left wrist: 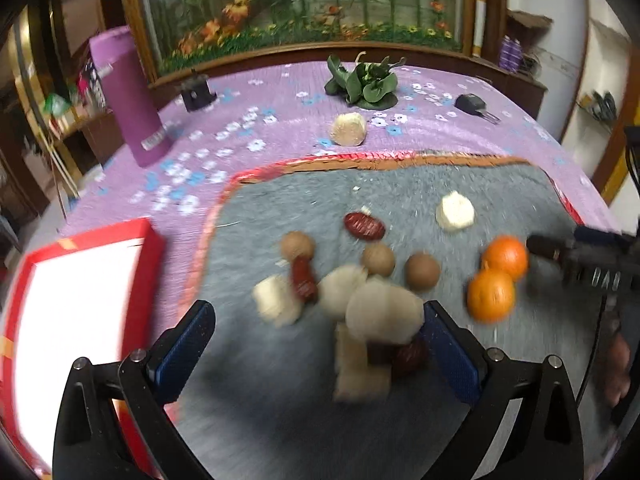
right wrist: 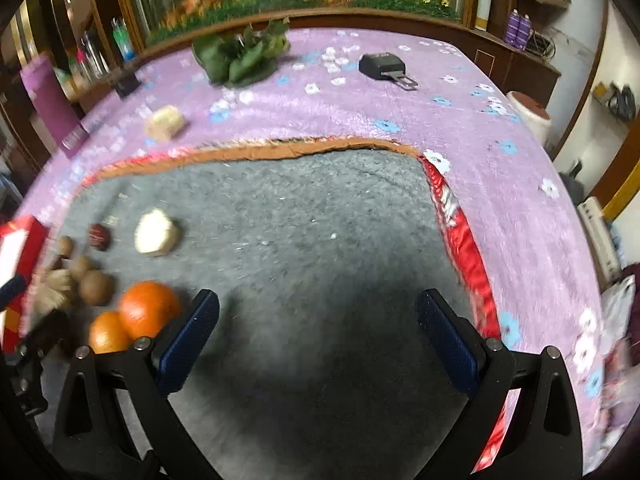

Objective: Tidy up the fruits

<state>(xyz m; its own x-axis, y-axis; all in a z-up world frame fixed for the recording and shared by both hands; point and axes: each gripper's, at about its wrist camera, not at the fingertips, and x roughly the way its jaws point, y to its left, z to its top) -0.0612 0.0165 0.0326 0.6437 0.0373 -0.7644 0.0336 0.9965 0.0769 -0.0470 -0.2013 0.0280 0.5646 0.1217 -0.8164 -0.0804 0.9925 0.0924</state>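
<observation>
Both tongs gape empty: left tongs (left wrist: 318,320) over crowded pale chunks (left wrist: 384,312), right tongs (right wrist: 318,316) beside oranges (right wrist: 148,310).

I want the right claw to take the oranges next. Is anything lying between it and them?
Nothing visible does. The two oranges sit on the grey mat just outside the right claw's open left finger, with no other item in between. The brown round fruits lie beyond them.

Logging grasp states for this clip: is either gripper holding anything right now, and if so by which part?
Nothing is held. The left gripper is open above the pale pieces; the right gripper is open over bare grey mat.
</observation>
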